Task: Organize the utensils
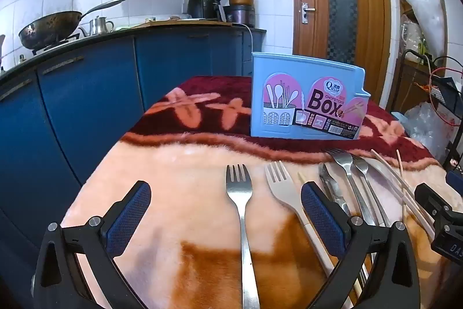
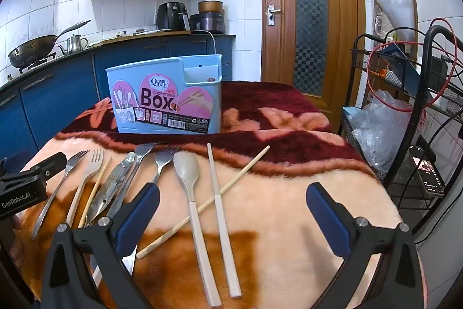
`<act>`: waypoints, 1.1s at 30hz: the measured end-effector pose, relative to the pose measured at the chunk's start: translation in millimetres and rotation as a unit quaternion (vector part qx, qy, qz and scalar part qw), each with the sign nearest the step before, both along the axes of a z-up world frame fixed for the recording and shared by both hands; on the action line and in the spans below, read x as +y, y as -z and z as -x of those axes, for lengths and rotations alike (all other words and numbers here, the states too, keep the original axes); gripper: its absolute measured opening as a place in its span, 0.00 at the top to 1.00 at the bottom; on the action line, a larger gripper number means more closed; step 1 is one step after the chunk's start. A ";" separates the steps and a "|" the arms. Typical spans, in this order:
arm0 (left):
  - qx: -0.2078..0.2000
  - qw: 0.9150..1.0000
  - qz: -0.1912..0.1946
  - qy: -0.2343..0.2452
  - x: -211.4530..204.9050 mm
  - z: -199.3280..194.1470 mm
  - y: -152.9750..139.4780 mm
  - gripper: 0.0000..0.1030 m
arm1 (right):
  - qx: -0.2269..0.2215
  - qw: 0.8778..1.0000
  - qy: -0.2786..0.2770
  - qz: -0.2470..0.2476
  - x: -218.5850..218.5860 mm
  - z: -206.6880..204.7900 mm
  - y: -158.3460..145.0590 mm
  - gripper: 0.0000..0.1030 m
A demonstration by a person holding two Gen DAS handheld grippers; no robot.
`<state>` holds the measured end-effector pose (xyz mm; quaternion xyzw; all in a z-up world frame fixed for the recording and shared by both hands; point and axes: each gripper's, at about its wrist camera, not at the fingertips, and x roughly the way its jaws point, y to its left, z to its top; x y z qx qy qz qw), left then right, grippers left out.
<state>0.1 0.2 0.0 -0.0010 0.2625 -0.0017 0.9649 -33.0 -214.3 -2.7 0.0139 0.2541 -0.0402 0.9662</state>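
A light blue chopsticks box (image 1: 303, 100) stands upright at the back of the blanket-covered table; it also shows in the right wrist view (image 2: 167, 97). Utensils lie in a row in front of it. A steel fork (image 1: 241, 210) lies between the fingers of my open left gripper (image 1: 225, 210); a beige fork (image 1: 285, 190) lies beside it. My open right gripper (image 2: 231, 210) hovers over a beige spoon (image 2: 189, 178), a white chopstick (image 2: 220, 199) and a wooden chopstick (image 2: 231, 184). More steel forks (image 2: 162, 164) and tongs (image 2: 113, 187) lie to the left.
A fuzzy pink, brown and dark red blanket (image 2: 289, 193) covers the table. Blue kitchen cabinets (image 1: 86, 106) stand to the left with a wok (image 1: 49, 28). A black wire rack (image 2: 405, 135) with plastic bags stands at the right. A wooden door (image 2: 309, 19) is behind.
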 end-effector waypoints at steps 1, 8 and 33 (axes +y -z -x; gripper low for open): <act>0.000 1.000 -0.001 0.000 0.0 0.0 0.0 0.00 | 0.002 1.000 0.000 0.000 0.0 -0.2 0.1 0.00; 0.000 1.000 -0.003 0.000 -0.2 -0.2 0.0 0.00 | 0.001 1.000 0.000 -0.001 -0.2 -0.2 0.2 0.00; -0.001 1.000 -0.006 -0.002 3.5 -2.0 1.0 0.00 | 0.002 1.000 0.000 -0.001 -0.1 -0.3 0.3 0.00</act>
